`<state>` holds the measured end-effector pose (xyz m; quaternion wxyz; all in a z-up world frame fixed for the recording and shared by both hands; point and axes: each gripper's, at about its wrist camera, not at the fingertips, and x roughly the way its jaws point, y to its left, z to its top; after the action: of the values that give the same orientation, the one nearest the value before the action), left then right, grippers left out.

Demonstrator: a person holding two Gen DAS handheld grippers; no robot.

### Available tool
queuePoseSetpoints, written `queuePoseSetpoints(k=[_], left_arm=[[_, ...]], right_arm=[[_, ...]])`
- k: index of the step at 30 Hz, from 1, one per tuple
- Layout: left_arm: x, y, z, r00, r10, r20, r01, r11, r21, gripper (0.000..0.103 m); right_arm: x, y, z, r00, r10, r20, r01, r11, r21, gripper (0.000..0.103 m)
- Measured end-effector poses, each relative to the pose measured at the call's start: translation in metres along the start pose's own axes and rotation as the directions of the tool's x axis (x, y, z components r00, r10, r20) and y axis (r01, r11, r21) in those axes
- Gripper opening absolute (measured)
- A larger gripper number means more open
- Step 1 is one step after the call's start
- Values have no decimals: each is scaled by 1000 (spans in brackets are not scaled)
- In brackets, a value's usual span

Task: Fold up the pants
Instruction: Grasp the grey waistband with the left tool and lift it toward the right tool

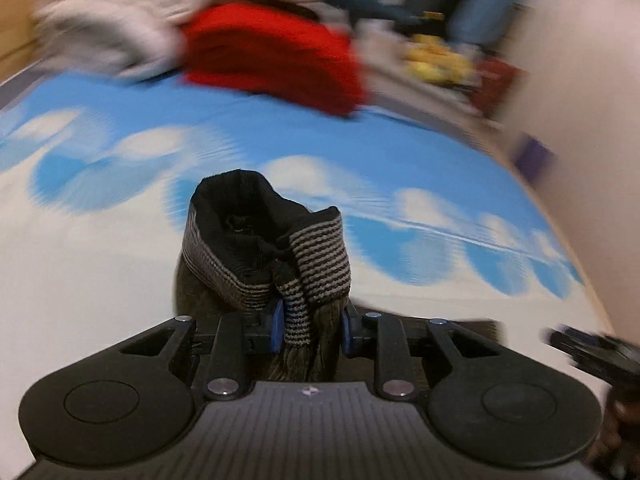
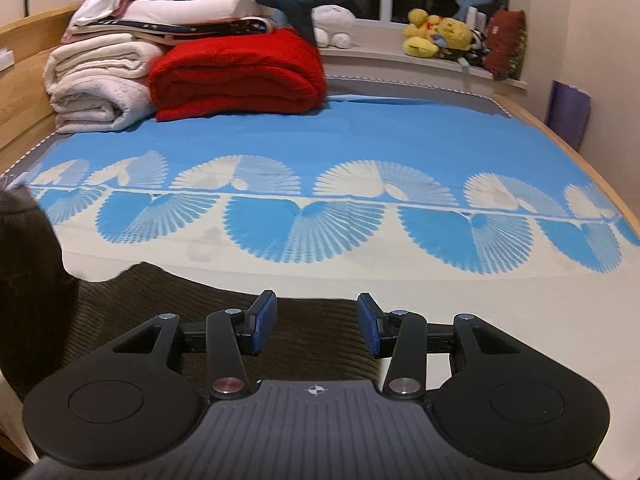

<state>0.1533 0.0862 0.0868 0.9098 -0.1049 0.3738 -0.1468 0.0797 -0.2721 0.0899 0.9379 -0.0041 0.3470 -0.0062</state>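
Observation:
The pants are dark olive-brown corduroy with a grey-and-black striped elastic waistband [image 1: 264, 256]. My left gripper [image 1: 310, 326] is shut on the bunched waistband end and holds it up above the bed; that view is motion-blurred. In the right wrist view the pants [image 2: 168, 320] lie flat on the near edge of the bed, with a raised dark part at the far left [image 2: 24, 264]. My right gripper [image 2: 316, 318] is open and empty, just above the corduroy fabric.
The bed sheet [image 2: 360, 140] is blue with white fan shapes. A folded red blanket [image 2: 240, 76] and white blankets [image 2: 96, 80] are stacked at the far left. Plush toys [image 2: 440, 34] sit on the window ledge. A wall [image 2: 600, 40] and purple object [image 2: 568, 116] stand right.

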Motion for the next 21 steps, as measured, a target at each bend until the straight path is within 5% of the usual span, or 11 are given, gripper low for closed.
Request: queuePoseSetpoints(k=[3,6,9,11,13,16,19,21], left_arm=[[9,-68,-10,985,-175,-13,175,974,146,28],[25,-132,-32,951,-295,-94,310,904,293,31],[50,-180,-65,933,-277,-229,351,839,416,51],[55,-187,-74,927,-285,-243,366,826,428,51],[56,-182,-68,932,-287,-222,356,842,405,55],[58,-139,-44,950,-262,-167,301,912,279,62],[74,-94,-27,974,-158,-162,180,975,129,62],[77,-68,-27,982,-76,-173,90,993,72,62]], right_arm=[[-1,-19,-5,1000,-27,-17,28,999,45,46],[-2,-36,-9,999,-39,-31,42,994,100,46],[-1,-48,-12,997,-54,-47,60,989,136,46],[1,-54,-14,997,-53,-58,62,985,160,46],[4,-58,-17,996,-47,-77,60,982,181,46],[11,-62,-19,994,-12,-107,36,973,229,47],[20,-64,-22,988,55,-143,-10,956,294,50],[27,-64,-26,977,117,-179,-49,937,345,55]])
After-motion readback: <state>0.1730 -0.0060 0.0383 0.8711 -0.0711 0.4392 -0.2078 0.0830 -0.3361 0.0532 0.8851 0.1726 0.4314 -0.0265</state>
